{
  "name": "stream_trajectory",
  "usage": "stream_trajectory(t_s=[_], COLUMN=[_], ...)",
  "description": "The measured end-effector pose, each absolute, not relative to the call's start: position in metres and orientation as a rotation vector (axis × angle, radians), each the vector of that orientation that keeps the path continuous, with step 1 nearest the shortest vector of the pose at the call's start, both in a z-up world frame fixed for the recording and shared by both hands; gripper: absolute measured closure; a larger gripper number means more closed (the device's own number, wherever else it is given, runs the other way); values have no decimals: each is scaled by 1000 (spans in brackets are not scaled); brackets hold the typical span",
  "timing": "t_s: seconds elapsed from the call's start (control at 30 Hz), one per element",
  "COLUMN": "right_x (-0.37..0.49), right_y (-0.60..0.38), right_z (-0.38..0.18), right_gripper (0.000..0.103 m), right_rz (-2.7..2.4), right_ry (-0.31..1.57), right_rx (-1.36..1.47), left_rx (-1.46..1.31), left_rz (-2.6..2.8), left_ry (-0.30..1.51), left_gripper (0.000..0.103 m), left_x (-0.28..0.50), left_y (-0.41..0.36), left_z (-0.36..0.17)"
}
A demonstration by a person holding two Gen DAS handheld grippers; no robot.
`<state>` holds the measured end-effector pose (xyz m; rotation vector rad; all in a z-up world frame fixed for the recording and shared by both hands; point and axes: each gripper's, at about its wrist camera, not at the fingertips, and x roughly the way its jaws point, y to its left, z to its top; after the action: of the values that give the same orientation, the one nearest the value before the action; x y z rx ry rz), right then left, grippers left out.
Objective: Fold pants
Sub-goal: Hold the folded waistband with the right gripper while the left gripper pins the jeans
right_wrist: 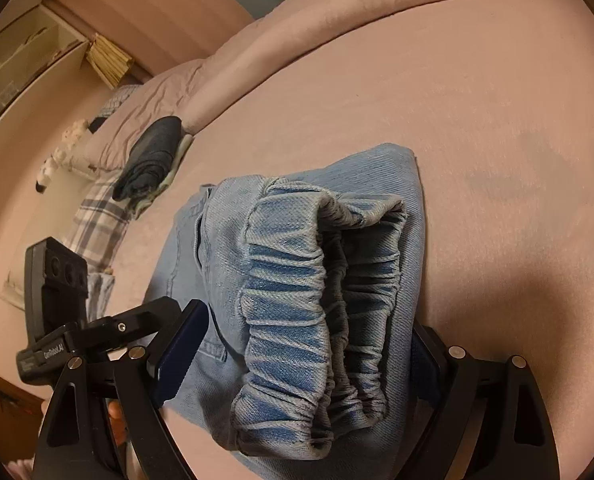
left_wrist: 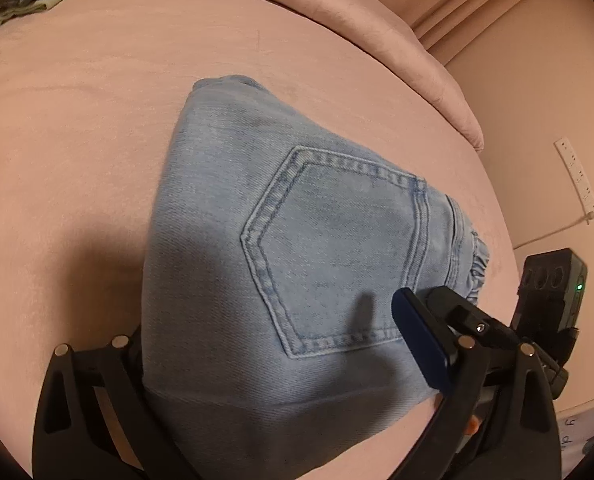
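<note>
Denim pants (left_wrist: 297, 240) sit between both wide-open jaws.

Light-blue denim pants (left_wrist: 297, 240), folded compact, back pocket up, elastic waistband bunched

A pink bedspread (right_wrist: 457, 100), dark folded clothes (right_wrist: 149, 160) beside a plaid cloth (right_wrist: 97, 224), a wall socket strip (left_wrist: 577, 180)

You have bare pink bed (left_wrist: 77, 140) all around the folded jeans (left_wrist: 297, 240); only the dark folded clothes (right_wrist: 153, 156) and the rolled blanket (left_wrist: 377, 40) block the far edge.
</note>
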<state>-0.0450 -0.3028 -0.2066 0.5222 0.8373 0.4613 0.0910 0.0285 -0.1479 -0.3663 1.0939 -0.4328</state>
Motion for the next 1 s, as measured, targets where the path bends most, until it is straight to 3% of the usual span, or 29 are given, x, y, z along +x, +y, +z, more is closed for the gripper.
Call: stream_trajectory(t_s=[0.1, 0.23, 0.3, 0.67, 1.0], right_x=[-45, -48, -48, -54, -65], right_y=[-302, -301, -301, -283, -266], right_z=[-207, -205, -205, -196, -180], right_gripper=[14, 20, 22, 31, 37], right_rz=[447, 425, 413, 302, 235], right_ry=[836, 834, 835, 812, 746], right_rx=[515, 509, 500, 371, 228], left_rx=[-318, -312, -332, -196, -172], left_rz=[-412, -392, -387, -271, -287], left_ry=[1086, 1086, 1088, 1039, 973], left_gripper=[14, 34, 39, 47, 63], left_x=[88, 87, 87, 79, 68], left_y=[26, 33, 39, 19, 22], left_z=[-148, -149, -151, -143, -131])
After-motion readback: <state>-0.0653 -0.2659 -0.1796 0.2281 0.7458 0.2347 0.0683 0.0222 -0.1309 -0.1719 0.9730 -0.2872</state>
